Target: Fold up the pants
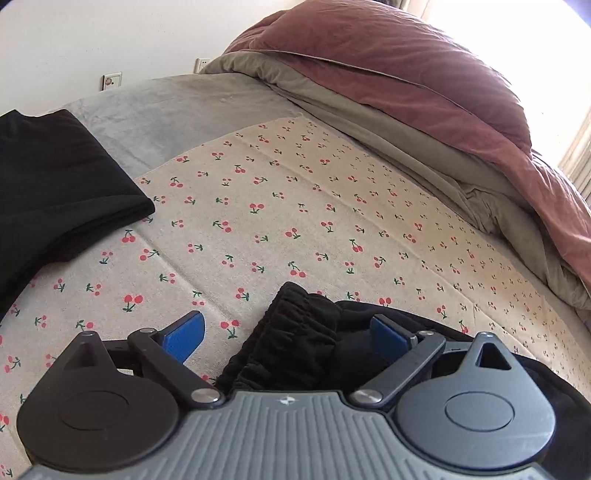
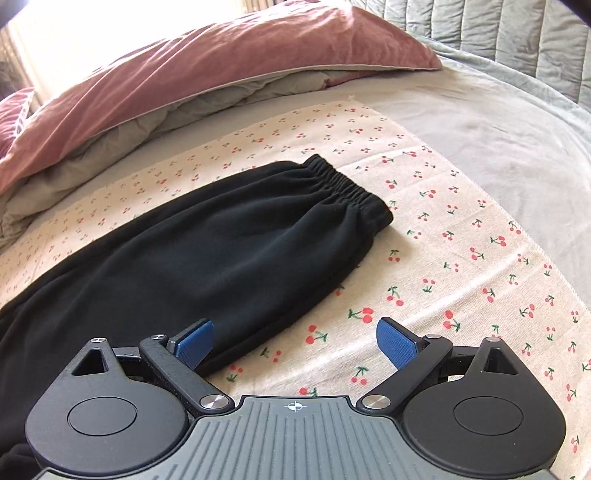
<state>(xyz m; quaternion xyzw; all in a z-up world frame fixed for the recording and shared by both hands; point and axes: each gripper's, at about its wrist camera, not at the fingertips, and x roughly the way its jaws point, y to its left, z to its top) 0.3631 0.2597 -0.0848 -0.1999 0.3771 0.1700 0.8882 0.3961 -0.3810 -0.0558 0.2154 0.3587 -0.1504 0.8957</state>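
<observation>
Black pants [image 2: 229, 251] lie flat on the cherry-print cloth [image 2: 461, 258], folded lengthwise, with the elastic waistband [image 2: 343, 181] at the far end. My right gripper [image 2: 295, 341] is open just above the near edge of the pants, its left pad over the fabric and its right pad over bare cloth. In the left wrist view, a bunched elastic cuff end of the pants [image 1: 295, 339] lies between the open pads of my left gripper [image 1: 290, 334]. Neither gripper holds anything.
A second folded black garment [image 1: 55, 192] lies at the left on the cloth. A rose and grey duvet [image 1: 406, 92] is heaped along the far side of the bed. Grey bedsheet [image 2: 498, 122] surrounds the cloth. A quilted headboard [image 2: 498, 26] stands behind.
</observation>
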